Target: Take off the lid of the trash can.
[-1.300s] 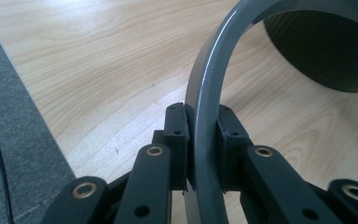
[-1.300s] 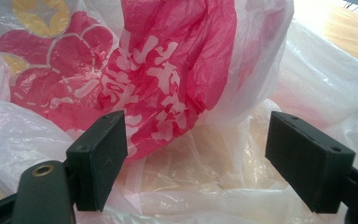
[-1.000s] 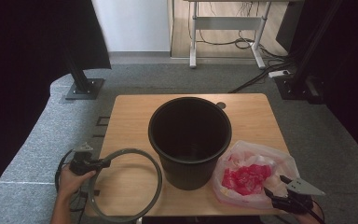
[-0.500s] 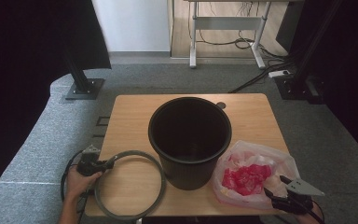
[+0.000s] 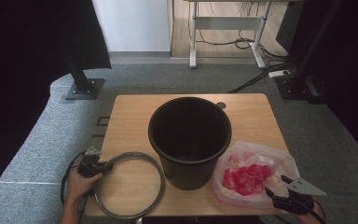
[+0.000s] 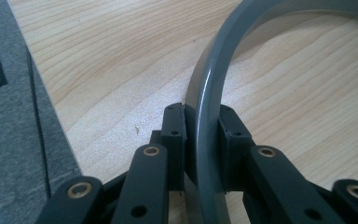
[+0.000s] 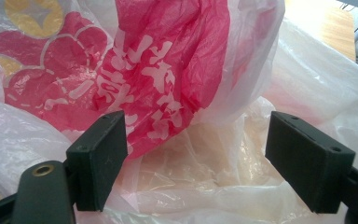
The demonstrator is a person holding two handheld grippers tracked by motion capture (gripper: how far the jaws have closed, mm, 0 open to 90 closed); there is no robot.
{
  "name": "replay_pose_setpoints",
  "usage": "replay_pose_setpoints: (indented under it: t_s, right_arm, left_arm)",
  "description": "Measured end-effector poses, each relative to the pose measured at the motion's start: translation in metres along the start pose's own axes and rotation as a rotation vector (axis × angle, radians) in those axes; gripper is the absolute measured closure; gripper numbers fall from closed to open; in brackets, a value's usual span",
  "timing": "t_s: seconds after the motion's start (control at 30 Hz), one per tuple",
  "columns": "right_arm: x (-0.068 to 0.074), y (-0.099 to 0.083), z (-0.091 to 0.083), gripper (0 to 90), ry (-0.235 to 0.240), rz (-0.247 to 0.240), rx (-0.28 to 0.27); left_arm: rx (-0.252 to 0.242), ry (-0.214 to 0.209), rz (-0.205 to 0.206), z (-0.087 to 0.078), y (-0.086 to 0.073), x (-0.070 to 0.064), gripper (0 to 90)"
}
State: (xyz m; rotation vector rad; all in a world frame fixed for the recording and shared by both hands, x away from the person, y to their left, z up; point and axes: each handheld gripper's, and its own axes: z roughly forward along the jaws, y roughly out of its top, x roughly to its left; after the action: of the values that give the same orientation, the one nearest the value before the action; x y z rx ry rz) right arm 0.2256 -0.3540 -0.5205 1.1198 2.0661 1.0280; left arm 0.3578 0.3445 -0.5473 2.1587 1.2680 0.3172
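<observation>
A grey ring (image 5: 162, 183) lies on the left front of the wooden table (image 5: 130, 121). My left gripper (image 5: 94, 166) is shut on the ring's left edge; in the left gripper view the grey ring (image 6: 205, 88) runs up between the pads of the left gripper (image 6: 203, 128). A black bucket (image 5: 186, 175) stands upright and empty mid-table. To its right sits a crumpled white and red plastic bag (image 5: 249, 179). My right gripper (image 5: 274, 185) is open at the bag's near right side. The right gripper (image 7: 196, 154) has its jaws wide apart on either side of the plastic bag (image 7: 158, 70).
The table's edge is close in front of both hands, with grey carpet (image 5: 51, 140) all around. A black stand base (image 5: 81, 88) sits on the floor at the back left, and a desk frame (image 5: 223, 28) with cables stands behind.
My left gripper has carried the ring a little to the right, closer to the bucket. The right gripper and the bag have stayed in place.
</observation>
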Motion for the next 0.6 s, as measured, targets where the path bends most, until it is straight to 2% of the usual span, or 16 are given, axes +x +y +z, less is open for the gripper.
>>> replay_pose_setpoints:
  t_s: [0.17,0.4,0.47,0.53,0.6]
  right_arm:
    - [0.0,0.0,-0.001,20.4,-0.001,-0.002,-0.003]
    - [0.0,0.0,0.0,20.4,-0.002,-0.003,-0.002]
    - [0.0,0.0,0.0,20.5,-0.002,-0.002,-0.002]
    - [0.0,0.0,0.0,20.4,-0.001,-0.001,-0.002]
    - [-0.001,0.0,0.0,20.4,-0.001,-0.001,-0.001]
  left_arm:
    - [-0.006,0.022,0.003,0.002,0.001,-0.003,74.6]
    - [-0.009,0.036,0.009,0.003,0.003,-0.006,67.8]
    - [-0.024,0.025,0.011,0.003,0.003,-0.007,56.0]
    - [-0.066,0.017,0.031,-0.001,0.004,-0.01,48.7]
    - [-0.098,0.034,0.058,-0.006,0.005,-0.015,35.0]
